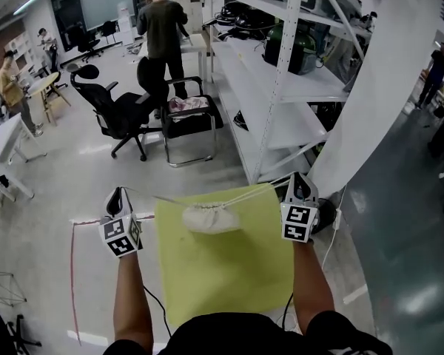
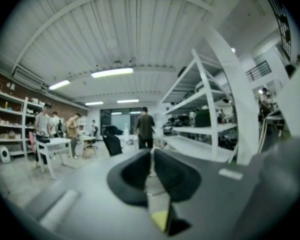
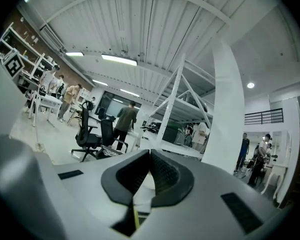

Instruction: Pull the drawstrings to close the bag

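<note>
Left gripper [image 1: 119, 193] and right gripper [image 1: 297, 177] each clamp thin cords [image 1: 253, 194] of puckered cloth bag [image 1: 211, 218]

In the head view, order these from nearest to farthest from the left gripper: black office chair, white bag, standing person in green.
1. White bag, right of the left gripper.
2. Black office chair, beyond.
3. Standing person, far back.
</note>
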Motion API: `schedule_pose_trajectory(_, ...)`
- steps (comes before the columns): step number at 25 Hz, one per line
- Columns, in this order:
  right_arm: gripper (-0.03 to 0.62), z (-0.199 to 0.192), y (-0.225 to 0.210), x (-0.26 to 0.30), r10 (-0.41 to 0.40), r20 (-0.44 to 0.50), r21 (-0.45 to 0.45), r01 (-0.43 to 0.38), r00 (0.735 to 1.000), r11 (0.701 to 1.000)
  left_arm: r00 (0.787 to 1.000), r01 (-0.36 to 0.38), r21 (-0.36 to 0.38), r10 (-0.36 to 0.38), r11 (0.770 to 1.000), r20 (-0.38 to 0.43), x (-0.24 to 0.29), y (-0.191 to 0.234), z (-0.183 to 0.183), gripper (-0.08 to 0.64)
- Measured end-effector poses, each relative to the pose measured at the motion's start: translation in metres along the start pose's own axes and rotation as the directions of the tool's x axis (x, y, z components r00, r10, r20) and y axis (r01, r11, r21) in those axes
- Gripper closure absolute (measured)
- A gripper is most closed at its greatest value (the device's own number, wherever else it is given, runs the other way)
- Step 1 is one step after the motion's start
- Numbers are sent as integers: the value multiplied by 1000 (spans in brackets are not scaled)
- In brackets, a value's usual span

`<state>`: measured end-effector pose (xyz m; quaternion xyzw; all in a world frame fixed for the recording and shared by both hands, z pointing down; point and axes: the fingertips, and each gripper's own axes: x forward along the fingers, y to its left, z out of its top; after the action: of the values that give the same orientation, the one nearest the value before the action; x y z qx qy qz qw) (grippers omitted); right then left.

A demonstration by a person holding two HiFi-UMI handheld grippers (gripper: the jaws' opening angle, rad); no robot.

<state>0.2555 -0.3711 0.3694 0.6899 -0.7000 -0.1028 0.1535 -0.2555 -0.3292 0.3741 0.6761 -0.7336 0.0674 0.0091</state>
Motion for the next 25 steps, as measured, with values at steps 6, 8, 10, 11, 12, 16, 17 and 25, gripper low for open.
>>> schedule_pose_trajectory(6, 580, 38, -3, 24, -13, 82, 9, 12, 997, 1000, 999, 17, 2, -17, 1000, 47, 25, -4, 29, 528)
schedule_pose_trajectory(8, 580, 46, -2, 23, -7, 104, 3, 7, 995, 1000, 998, 18, 2, -18, 1000, 63, 24, -8, 33, 528)
schedule_pose_trajectory(10, 578, 46, 2, 18, 7, 102, -7, -6, 995, 1000, 998, 22, 2, -23, 1000, 56, 21, -12, 28, 528)
schedule_pose_trajectory(11, 578, 42, 6, 14, 17, 92, -12, -16, 996, 1000, 999, 25, 3, -25, 1000, 43, 18, -14, 21, 528)
schedule_pose_trajectory(12, 578, 37, 11, 11, 29, 78, -17, -28, 997, 999, 999, 27, 2, -27, 1000, 28, 15, -16, 13, 528)
schedule_pose_trajectory(16, 578, 11, 32, -4, 87, 14, -44, -86, 996, 995, 998, 48, -14, -48, 999, -49, 5, -25, -27, 526)
schedule_pose_trajectory(17, 578, 4, 36, -8, 99, -2, -47, -99, 995, 994, 996, 53, -16, -54, 998, -70, 3, -27, -35, 526)
schedule_pose_trajectory(25, 578, -65, 76, -51, 177, -165, -15, -182, 970, 983, 957, 80, -1, -77, 997, -280, -23, -30, -120, 525)
